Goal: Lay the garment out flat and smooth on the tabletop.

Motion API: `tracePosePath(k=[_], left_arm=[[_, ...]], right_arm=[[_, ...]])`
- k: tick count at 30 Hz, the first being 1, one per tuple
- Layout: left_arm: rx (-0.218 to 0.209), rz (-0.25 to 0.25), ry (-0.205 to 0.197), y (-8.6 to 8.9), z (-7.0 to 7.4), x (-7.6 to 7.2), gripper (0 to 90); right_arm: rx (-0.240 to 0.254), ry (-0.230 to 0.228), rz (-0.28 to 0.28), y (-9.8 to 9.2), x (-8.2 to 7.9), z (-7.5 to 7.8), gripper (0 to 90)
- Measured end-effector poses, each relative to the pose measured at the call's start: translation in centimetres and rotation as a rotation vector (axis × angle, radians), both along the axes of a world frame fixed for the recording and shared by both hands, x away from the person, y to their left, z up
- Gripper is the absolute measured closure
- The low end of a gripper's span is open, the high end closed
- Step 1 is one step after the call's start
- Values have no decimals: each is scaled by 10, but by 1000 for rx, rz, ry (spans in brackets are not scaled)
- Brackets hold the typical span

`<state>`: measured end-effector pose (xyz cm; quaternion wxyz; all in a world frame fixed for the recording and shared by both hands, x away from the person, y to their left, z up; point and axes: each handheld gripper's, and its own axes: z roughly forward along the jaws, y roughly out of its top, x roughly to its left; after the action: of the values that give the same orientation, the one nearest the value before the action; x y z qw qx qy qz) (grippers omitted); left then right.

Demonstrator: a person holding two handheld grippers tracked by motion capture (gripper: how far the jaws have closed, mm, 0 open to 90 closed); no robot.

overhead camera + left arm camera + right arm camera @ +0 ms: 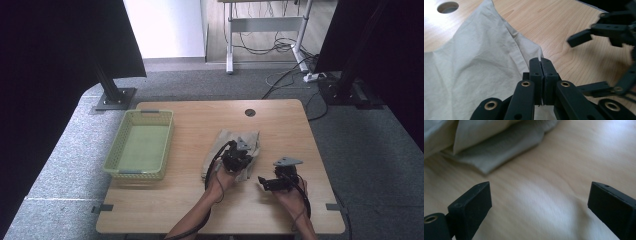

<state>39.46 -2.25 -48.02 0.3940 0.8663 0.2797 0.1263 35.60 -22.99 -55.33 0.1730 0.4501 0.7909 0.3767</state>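
Beige cloth (235, 150), crumpled at centre frame on the wooden table (190, 200). Left gripper (239, 159) over its lower right part, jaws pinched together on a fold of cloth. Right gripper (264, 183), lower right, jaws spread wide, nothing between them. Green basket (116, 159) at left.

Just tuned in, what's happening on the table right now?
A person works a beige cloth on the wooden table with two hand-held grippers. The left gripper is shut, apparently pinching the cloth's edge, though the fabric between the pads is hard to make out. The right gripper stands open over bare wood beside the cloth. A green basket sits to the left.
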Motion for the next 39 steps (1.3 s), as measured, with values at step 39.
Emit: tracePosePath(k=[39], left_arm=[[-13,218,-50,120,29,7,880]], right_arm=[[-58,6,-152,1,14,-9,62]])
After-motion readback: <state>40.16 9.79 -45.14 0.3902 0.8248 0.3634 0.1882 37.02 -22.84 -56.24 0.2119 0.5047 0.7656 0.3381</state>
